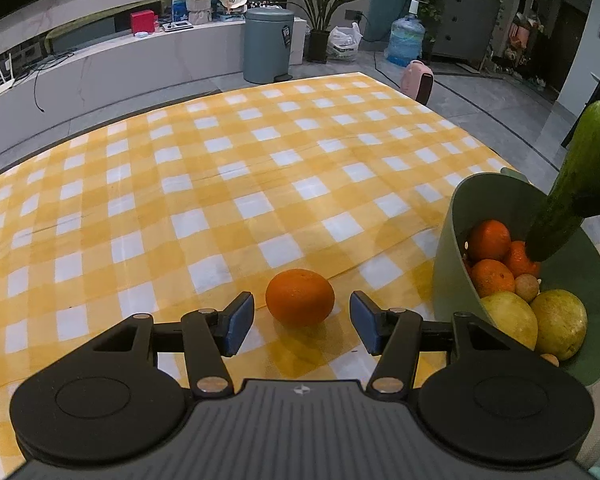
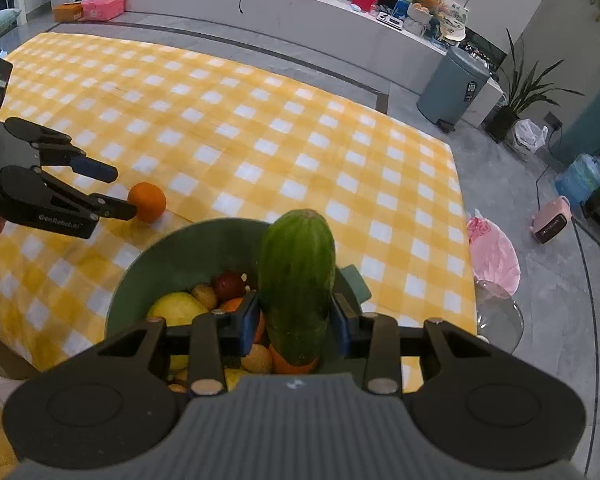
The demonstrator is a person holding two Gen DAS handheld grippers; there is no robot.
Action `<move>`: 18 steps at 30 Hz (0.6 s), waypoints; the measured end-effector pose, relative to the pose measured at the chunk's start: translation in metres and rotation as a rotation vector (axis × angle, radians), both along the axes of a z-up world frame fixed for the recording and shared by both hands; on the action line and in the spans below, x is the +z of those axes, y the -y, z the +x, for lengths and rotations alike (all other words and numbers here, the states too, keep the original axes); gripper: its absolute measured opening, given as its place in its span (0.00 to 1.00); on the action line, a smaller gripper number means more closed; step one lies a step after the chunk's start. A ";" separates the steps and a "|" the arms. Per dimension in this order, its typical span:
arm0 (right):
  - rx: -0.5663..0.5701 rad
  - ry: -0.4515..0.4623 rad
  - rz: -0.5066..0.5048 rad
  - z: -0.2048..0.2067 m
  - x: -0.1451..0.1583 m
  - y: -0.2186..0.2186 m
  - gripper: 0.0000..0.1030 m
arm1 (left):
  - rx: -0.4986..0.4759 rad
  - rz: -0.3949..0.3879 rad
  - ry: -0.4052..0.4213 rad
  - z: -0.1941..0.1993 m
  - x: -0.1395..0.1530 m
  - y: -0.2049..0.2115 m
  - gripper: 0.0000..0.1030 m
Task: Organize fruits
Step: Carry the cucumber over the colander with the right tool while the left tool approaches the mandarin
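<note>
An orange (image 1: 300,298) lies alone on the yellow checked cloth (image 1: 220,168), and my left gripper (image 1: 302,326) stands open with one blue pad on either side of it, not touching. The same orange (image 2: 147,202) shows in the right wrist view in front of the left gripper (image 2: 114,192). My right gripper (image 2: 296,322) is shut on a green cucumber (image 2: 298,284), held upright over the green bowl (image 2: 148,272). In the left wrist view the cucumber (image 1: 572,184) hangs tilted above the bowl (image 1: 446,264), which holds oranges (image 1: 490,240), yellow fruits (image 1: 560,322) and small brown fruits (image 1: 527,287).
The bowl stands near the table's right front corner, close to the cloth's edge. A grey bin (image 1: 269,46), a water jug (image 1: 406,40), a pink heater (image 1: 418,80) and a potted plant (image 1: 324,12) stand on the floor beyond the table. A pink bag (image 2: 494,254) lies beside it.
</note>
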State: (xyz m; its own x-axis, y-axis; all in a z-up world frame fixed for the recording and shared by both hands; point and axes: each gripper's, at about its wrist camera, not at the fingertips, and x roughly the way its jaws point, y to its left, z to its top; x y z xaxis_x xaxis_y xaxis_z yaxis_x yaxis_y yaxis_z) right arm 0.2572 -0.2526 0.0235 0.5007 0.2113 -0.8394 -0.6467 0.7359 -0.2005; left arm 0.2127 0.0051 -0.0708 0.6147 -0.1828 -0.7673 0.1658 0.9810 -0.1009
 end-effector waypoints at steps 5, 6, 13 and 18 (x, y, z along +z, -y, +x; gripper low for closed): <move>0.039 -0.040 -0.079 -0.012 0.010 -0.001 0.34 | -0.002 -0.003 -0.003 -0.001 0.001 -0.003 0.63; 0.046 -0.052 -0.094 -0.014 0.010 0.001 0.34 | -0.001 -0.005 -0.001 -0.001 0.000 -0.003 0.63; 0.011 -0.129 -0.091 -0.011 -0.005 0.006 0.34 | -0.005 -0.009 -0.010 0.005 -0.005 -0.001 0.63; 0.009 -0.088 -0.029 -0.002 -0.018 0.000 0.34 | 0.007 -0.007 -0.013 0.008 -0.007 -0.003 0.63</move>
